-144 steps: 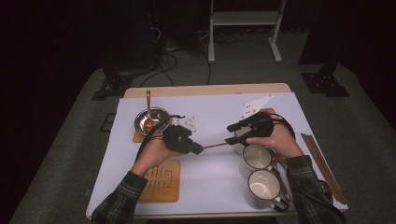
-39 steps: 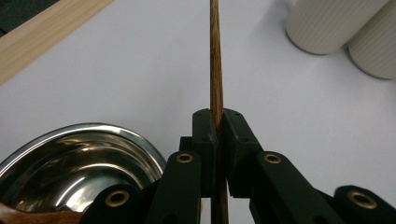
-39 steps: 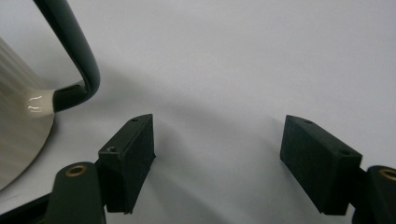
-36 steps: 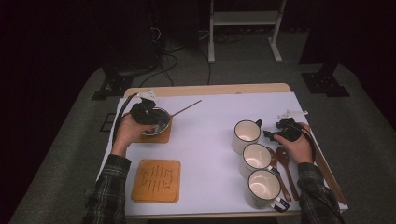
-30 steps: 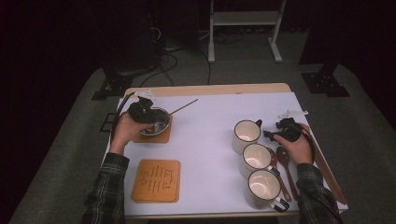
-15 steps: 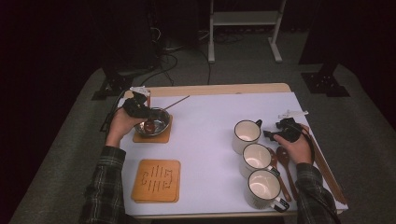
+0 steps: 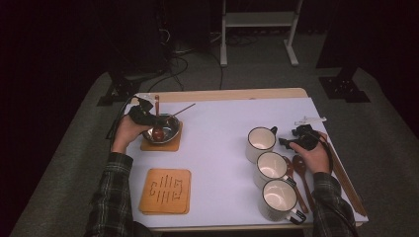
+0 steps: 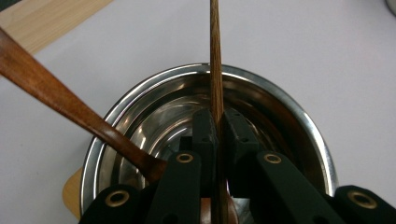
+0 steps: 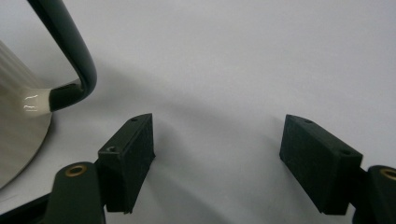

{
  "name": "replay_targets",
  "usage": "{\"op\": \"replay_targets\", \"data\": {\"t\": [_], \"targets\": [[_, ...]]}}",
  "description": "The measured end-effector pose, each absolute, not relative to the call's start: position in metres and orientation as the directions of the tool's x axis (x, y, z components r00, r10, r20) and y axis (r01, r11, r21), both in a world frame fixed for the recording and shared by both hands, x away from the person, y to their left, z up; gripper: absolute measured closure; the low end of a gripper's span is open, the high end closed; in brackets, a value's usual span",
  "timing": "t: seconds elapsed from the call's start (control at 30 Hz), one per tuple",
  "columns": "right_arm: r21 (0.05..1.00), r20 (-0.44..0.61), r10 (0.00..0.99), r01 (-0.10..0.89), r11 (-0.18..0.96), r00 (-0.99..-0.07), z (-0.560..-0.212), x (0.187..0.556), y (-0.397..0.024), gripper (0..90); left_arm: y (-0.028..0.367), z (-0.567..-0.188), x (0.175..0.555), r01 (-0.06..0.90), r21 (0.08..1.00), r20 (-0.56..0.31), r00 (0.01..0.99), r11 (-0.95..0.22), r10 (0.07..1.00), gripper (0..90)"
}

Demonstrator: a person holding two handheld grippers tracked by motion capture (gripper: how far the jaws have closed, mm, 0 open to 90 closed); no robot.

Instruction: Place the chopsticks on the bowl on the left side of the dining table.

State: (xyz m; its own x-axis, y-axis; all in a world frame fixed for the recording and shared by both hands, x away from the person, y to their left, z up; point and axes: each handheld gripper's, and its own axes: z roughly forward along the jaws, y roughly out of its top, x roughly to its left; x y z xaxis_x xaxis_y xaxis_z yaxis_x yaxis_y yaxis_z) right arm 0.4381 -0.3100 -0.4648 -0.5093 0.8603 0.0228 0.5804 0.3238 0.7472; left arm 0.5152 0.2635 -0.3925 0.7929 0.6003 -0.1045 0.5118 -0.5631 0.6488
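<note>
Pinching a thin wooden stick (image 8: 215, 70) between its black jaws, our left gripper (image 8: 218, 126) hangs over the steel bowl (image 8: 280, 121), where a wooden spoon (image 8: 56, 95) leans on the rim. Our right gripper (image 9: 217, 156) rests with jaws spread wide beside a mug (image 9: 18, 116), gripping nothing.

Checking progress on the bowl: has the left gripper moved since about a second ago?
Yes. The left gripper, shut on a thin wooden stick, has shifted from over the steel bowl toward its far left rim.
</note>
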Motion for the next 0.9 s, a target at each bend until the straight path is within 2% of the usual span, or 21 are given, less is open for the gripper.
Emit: {"op": "replay_targets", "data": {"t": [0.33, 0.77, 0.9], "targets": [[0.748, 0.022, 0.860, 0.580, 0.324, -0.510, -0.465, 0.438, -0.310, 24.6, 0.271, -0.403, 0.519, 0.537, 0.623, -0.112, 0.781, -0.569, 0.614, 84.1], [0.747, 0.025, 0.860, 0.581, 0.322, -0.509, -0.465, 0.438, -0.310, 24.7, 0.279, -0.406, 0.520, 0.552, 0.633, -0.141, 0.771, -0.542, 0.620, 83.7], [0.748, 0.024, 0.860, 0.580, 0.323, -0.509, -0.465, 0.438, -0.310, 24.7, 0.280, -0.406, 0.520, 0.549, 0.633, -0.133, 0.772, -0.546, 0.622, 79.1]]}}
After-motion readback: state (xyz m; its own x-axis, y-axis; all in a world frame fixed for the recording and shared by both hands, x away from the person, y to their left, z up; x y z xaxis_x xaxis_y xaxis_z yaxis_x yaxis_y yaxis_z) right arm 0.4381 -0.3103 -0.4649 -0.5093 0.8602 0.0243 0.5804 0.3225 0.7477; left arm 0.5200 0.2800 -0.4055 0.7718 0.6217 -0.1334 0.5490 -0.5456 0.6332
